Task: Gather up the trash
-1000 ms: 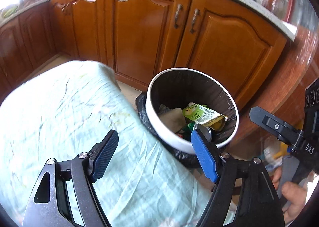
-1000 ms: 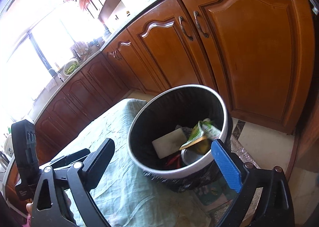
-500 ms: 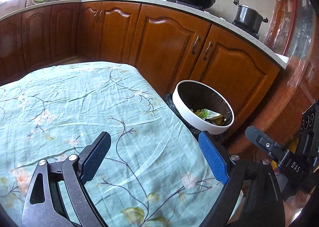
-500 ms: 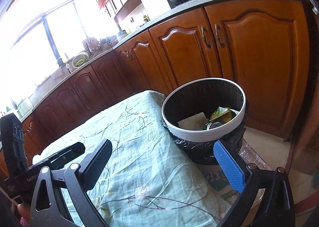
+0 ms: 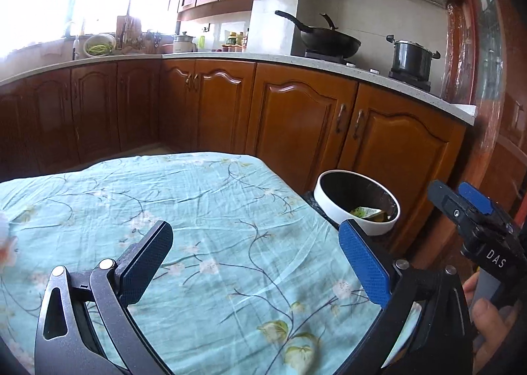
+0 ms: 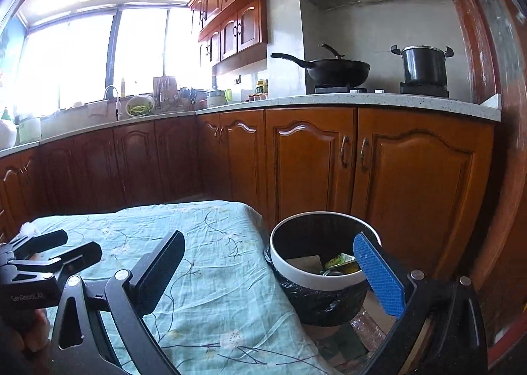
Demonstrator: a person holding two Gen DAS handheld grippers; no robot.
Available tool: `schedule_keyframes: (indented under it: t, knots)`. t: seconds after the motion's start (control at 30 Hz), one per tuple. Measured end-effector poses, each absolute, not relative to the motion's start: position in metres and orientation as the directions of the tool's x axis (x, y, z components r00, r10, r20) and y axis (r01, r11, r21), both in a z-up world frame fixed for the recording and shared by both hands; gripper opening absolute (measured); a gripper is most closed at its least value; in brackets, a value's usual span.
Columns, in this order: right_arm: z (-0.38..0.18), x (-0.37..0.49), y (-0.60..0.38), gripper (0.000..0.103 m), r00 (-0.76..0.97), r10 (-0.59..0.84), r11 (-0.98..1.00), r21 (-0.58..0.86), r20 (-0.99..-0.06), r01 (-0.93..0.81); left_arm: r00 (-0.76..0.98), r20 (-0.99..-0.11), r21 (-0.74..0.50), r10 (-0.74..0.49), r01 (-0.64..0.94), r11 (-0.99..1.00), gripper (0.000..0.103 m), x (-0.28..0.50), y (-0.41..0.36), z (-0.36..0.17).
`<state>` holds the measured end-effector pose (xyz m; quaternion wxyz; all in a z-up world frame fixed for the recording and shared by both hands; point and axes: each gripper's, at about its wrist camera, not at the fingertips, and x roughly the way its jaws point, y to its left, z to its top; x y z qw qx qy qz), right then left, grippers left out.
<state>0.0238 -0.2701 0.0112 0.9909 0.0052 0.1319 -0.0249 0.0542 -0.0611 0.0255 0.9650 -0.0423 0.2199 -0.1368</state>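
A white-rimmed trash bin (image 5: 332, 210) with a black liner stands on the floor at the table's right corner; it also shows in the right wrist view (image 6: 313, 276). Inside lie a green and yellow wrapper (image 5: 364, 211) and other trash (image 6: 308, 263). My left gripper (image 5: 260, 259) is open and empty above the floral tablecloth (image 5: 197, 210). My right gripper (image 6: 273, 269) is open and empty, between the table edge and the bin. Each gripper shows in the other's view: the right one (image 5: 474, 210), the left one (image 6: 49, 249).
Brown kitchen cabinets (image 6: 313, 164) run behind the table and bin. On the counter stand a black wok (image 5: 329, 40) and a pot (image 5: 411, 58). A white item (image 5: 5, 226) sits at the table's left edge.
Both grippers have pulled up and back from the bin. The bin now looks smaller and lower, and the cabinets, counter and window have come into view.
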Motion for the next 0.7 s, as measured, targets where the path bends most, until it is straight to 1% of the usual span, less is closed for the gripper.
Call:
schedule_keyframes:
  t: [0.13,0.27,0.43,0.7]
  knots:
    - [-0.01,0.021,-0.266,0.103,0.958,-0.03,0.999,0.035,-0.284,0.042,0.881,-0.413,-0.127,-0.232,0.197,0.972,0.103,0.051,-0.052,0.012]
    - [-0.023,0.017,-0.263,0.103,0.956,-0.032,0.999,0.034,-0.292,0.043,0.892,-0.41,-0.11,-0.193,0.162,0.981,0.103,0.045,-0.046,0.002]
    - [-0.025,0.011,-0.261,0.103,0.96,-0.023,0.999,0.04,-0.278,0.036,0.902,-0.405,-0.095,-0.152,0.124,0.988,0.103,0.037,-0.039,-0.007]
    - [-0.027,0.008,-0.262,0.103,0.962,-0.01,0.998,0.059,-0.273,0.027,0.905,-0.406,-0.075,-0.124,0.102,0.992,0.103,0.032,-0.034,-0.009]
